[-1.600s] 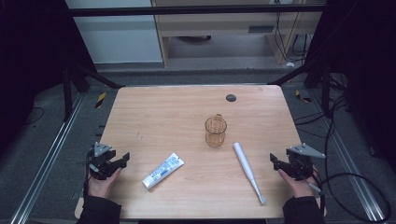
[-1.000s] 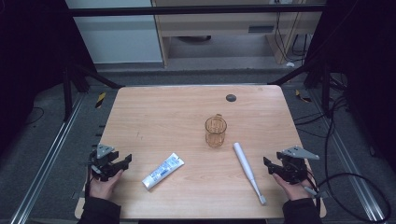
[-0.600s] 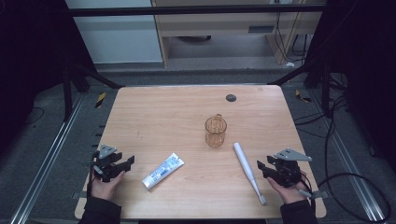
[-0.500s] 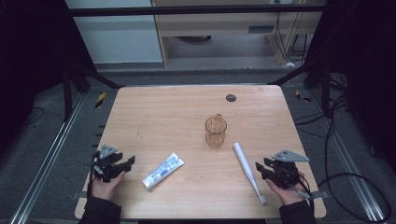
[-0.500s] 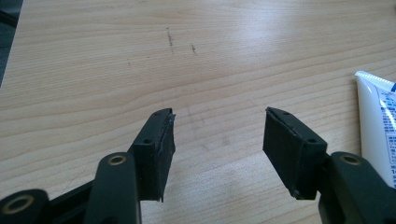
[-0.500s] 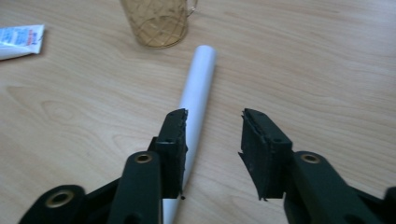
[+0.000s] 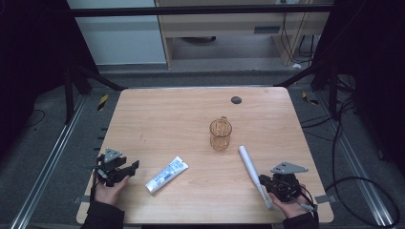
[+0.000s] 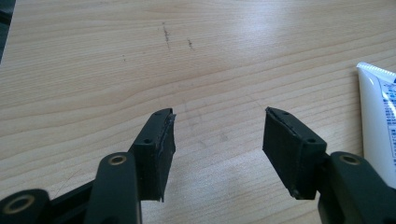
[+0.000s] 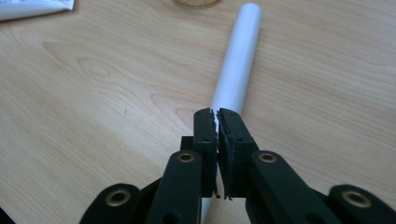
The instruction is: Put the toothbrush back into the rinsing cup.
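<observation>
A white electric toothbrush (image 7: 248,162) lies on the wooden table (image 7: 167,119), right of the middle and pointing toward the front edge. My right gripper (image 7: 262,181) hovers right over its thin front end. In the right gripper view the jaws (image 9: 215,114) are pressed together with nothing between them, and the white handle (image 9: 236,60) runs on beyond them. A white and blue toothpaste tube (image 7: 166,174) lies left of the middle. My left gripper (image 7: 132,168) rests open to the left of it; its jaws (image 8: 217,135) stand wide apart over bare wood, with the tube (image 8: 378,116) at the right edge.
An amber glass mug (image 7: 220,134) stands upright near the table's middle, just behind the toothbrush. A small dark disc (image 7: 236,99) lies near the far edge. Dark frame bars and cables surround the table.
My right gripper has moved left from the table's right edge to the toothbrush's front end. The left gripper has shifted slightly toward the tube.
</observation>
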